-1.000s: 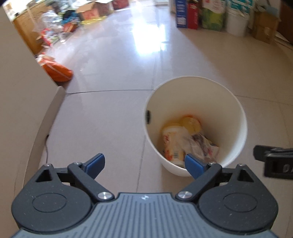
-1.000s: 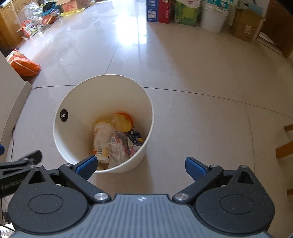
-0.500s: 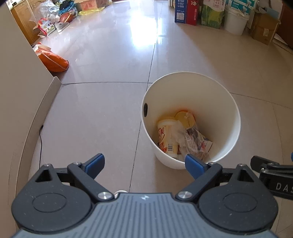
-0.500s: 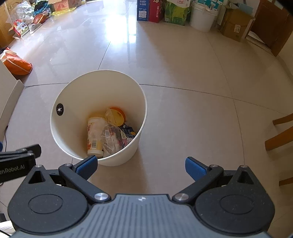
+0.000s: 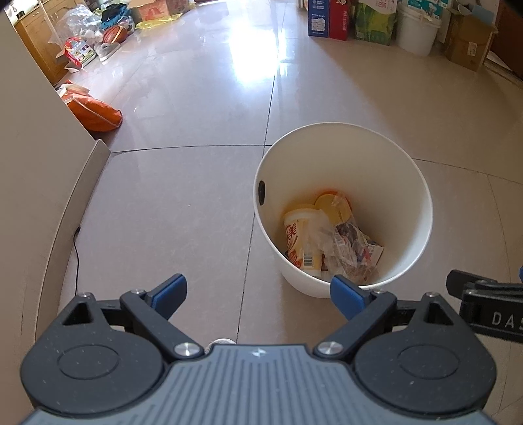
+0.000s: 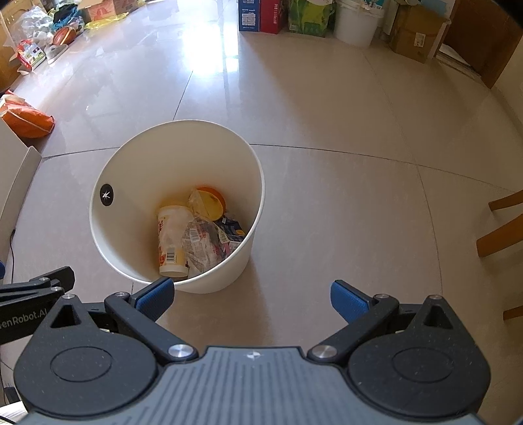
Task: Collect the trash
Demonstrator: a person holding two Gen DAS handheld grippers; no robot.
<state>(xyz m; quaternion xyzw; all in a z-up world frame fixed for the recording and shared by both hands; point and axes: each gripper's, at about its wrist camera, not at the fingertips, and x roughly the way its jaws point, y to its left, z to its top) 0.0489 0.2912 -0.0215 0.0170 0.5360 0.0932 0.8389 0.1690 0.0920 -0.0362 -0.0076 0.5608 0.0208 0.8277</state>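
Note:
A white round bin (image 5: 405, 170) (image 6: 137, 157) stands on the tiled floor. Inside lie a cream cup with a barcode (image 5: 299, 240) (image 6: 170, 238), a yellow-orange lid (image 5: 327, 204) (image 6: 209, 201) and crumpled plastic wrappers (image 5: 351, 250) (image 6: 204, 242). My left gripper (image 5: 258, 294) hovers above the floor just left of the bin, open, with nothing between its blue pads. My right gripper (image 6: 250, 299) hangs just right of the bin, open and empty too. Each gripper's black edge shows in the other's view.
A beige cabinet side (image 5: 29, 170) rises at the left with a black cable (image 5: 76, 258) along its base. An orange bag (image 5: 94, 112) lies further back. Boxes and a white bucket (image 5: 415, 29) line the far wall. Wooden chair legs (image 6: 500, 229) stand at the right.
Both grippers have lifted and pulled back a little, so the bin sits slightly further off and lower in view. Both stay open and empty.

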